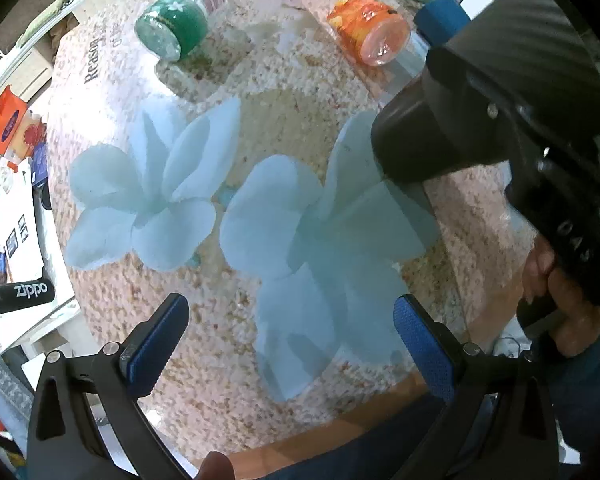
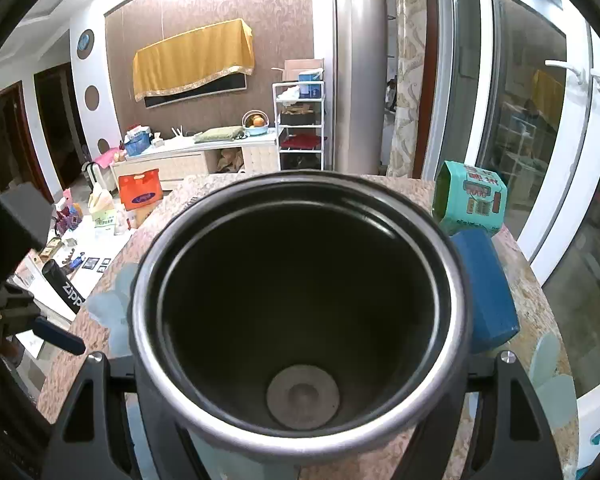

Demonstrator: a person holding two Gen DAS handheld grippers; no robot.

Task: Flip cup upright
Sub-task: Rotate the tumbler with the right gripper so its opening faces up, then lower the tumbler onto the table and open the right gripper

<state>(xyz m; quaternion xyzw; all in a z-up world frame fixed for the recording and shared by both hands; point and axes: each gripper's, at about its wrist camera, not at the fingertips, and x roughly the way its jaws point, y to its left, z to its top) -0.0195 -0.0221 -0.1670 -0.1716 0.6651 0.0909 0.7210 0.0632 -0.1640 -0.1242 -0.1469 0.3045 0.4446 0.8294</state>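
Black cup (image 2: pixel 300 312) sitting clamped in right gripper (image 2: pixel 300 364), rigid, slick-looking; gripping mid-wall. Left gripper (image 1: pixel 288 344) hanging wide, w/ nothing.

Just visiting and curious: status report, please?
Left gripper open, empty, above the table. Right gripper shut on black steel-rimmed cup, mouth toward its camera. Nothing blocking.

"Zippo" in white is being shown on a black cylinder (image 1: pixel 21 293) lying left of the desk; in the right wrist view only "zipp" is being seen, rest cut off. "Reason", dark serif, is being displayed on the desk cloth (image 1: pixel 93 65) nr the green jar; following letters unclear. Script at the far edge and print on the teal box (image 2: pixel 471 201) can't be read.
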